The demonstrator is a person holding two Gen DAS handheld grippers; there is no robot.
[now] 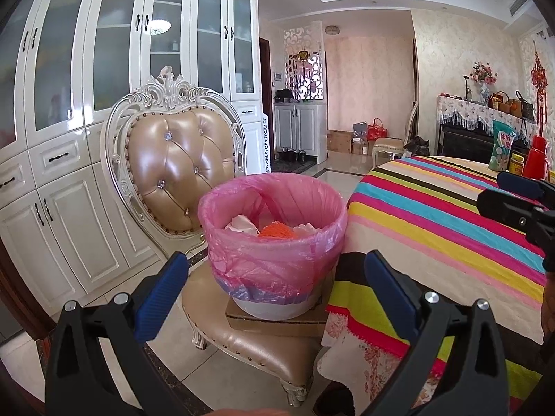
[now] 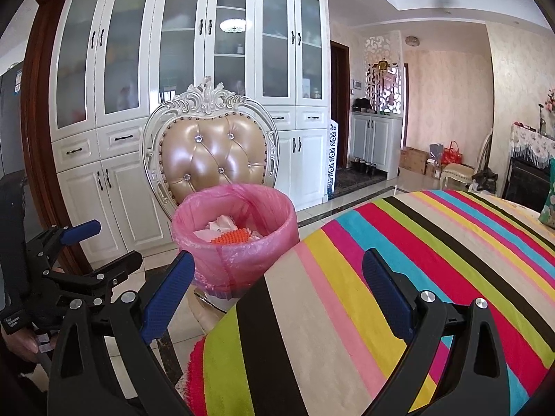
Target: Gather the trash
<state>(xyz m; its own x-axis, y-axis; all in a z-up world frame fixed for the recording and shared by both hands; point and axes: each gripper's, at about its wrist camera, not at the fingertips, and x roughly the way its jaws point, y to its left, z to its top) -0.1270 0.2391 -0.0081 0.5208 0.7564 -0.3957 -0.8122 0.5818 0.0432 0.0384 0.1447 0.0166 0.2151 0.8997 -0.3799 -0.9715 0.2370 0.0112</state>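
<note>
Both grippers empty, jaws spread wide. Left gripper (image 1: 275, 277) hangs in front of the trash bin (image 1: 274, 246), blue pads framing it from a short way off, nothing between them. Left to right in the left wrist view: white cabinets (image 1: 69, 104) along the wall, ornate chair (image 1: 180, 159) with tan tufted back, bin standing on a flat cardboard box (image 1: 277, 324) on the chair seat. Bin is white, lined with a pink bag (image 1: 277, 267) folded over the rim; inside lie pale crumpled scraps (image 1: 242, 223) and an orange mesh piece (image 1: 275, 231). Just right of the bin, tabletop with striped cloth (image 1: 433, 228); snack bag (image 1: 501, 145), yellow jar (image 1: 516, 163) and red flask (image 1: 536, 157) at its far edge. Right gripper (image 2: 277, 282) hovers over the near end of the striped cloth, wide, bin beyond its left pad.
</note>
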